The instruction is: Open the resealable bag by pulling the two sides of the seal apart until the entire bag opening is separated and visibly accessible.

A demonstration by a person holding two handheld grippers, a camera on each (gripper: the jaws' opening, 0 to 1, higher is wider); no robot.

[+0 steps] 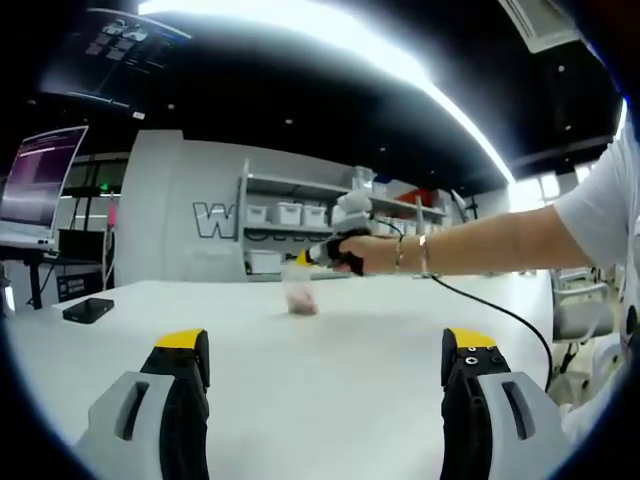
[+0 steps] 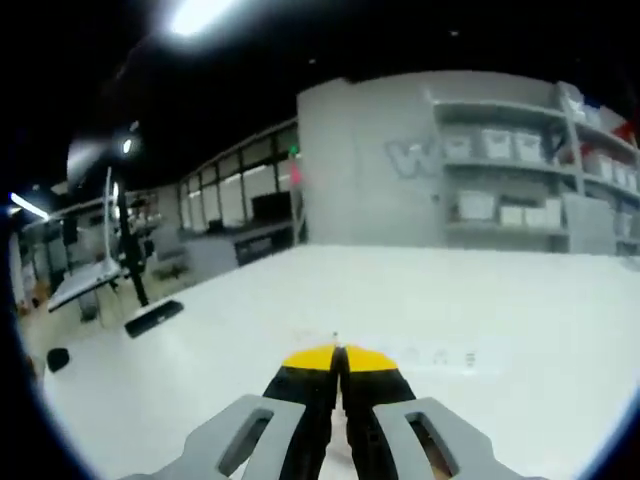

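The left gripper (image 1: 325,375) stands nearest, jaws wide and empty above the table (image 1: 330,410). Well ahead of it the right gripper (image 1: 322,252), jaws pressed together, pinches the top edge of the bag (image 1: 300,294), which hangs down to the table. The bag looks light, thin and floppy, likely slippery; take the free lip just beside the seal.
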